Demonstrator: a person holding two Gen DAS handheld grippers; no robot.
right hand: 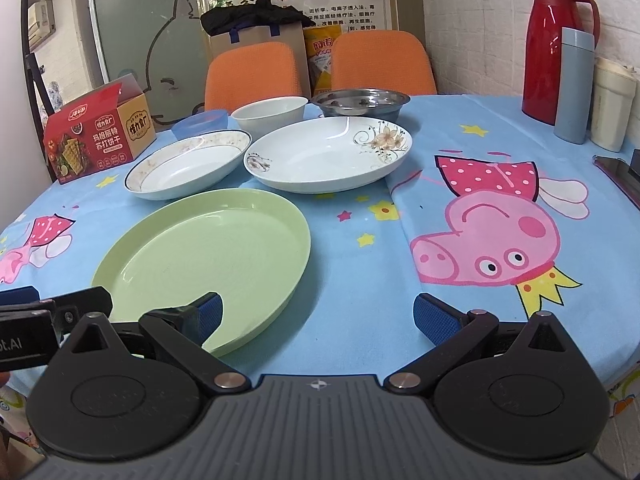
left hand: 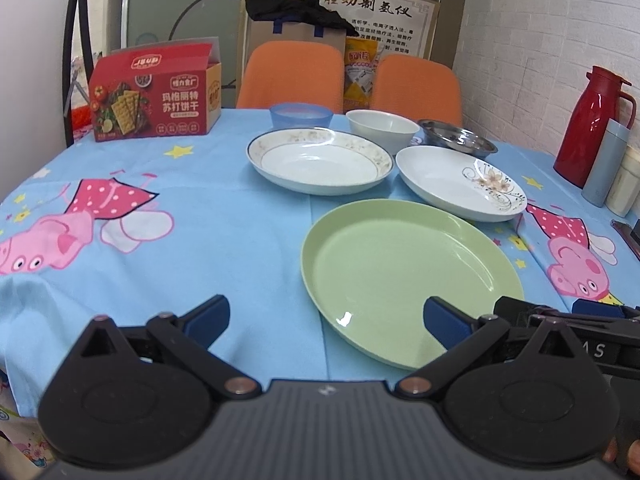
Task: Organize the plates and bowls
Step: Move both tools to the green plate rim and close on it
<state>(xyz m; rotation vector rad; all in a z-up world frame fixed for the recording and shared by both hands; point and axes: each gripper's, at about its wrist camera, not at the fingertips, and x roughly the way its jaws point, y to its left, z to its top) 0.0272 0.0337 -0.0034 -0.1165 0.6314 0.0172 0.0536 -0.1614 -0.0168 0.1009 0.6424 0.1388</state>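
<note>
Left gripper [left hand: 326, 320]: fingers spread wide, holding nothing.
Right gripper [right hand: 318, 316]: fingers spread, empty.
Green plate [left hand: 400, 276]: on the cartoon tablecloth [left hand: 200, 216], nearest both grippers.
Behind it: two white plates [left hand: 320, 160], then bowls [left hand: 380, 124].

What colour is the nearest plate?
Plain pale green plate, no pattern; clearest in the right wrist view.

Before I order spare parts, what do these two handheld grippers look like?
Both match. The left gripper and right gripper have matte black bodies with a ribbed grey centre panel, round black side discs, black linkage arms with metal pivot pins, and dark blue textured finger pads. White lettering marks the side housing. No cables or sleeves are visible.
</note>
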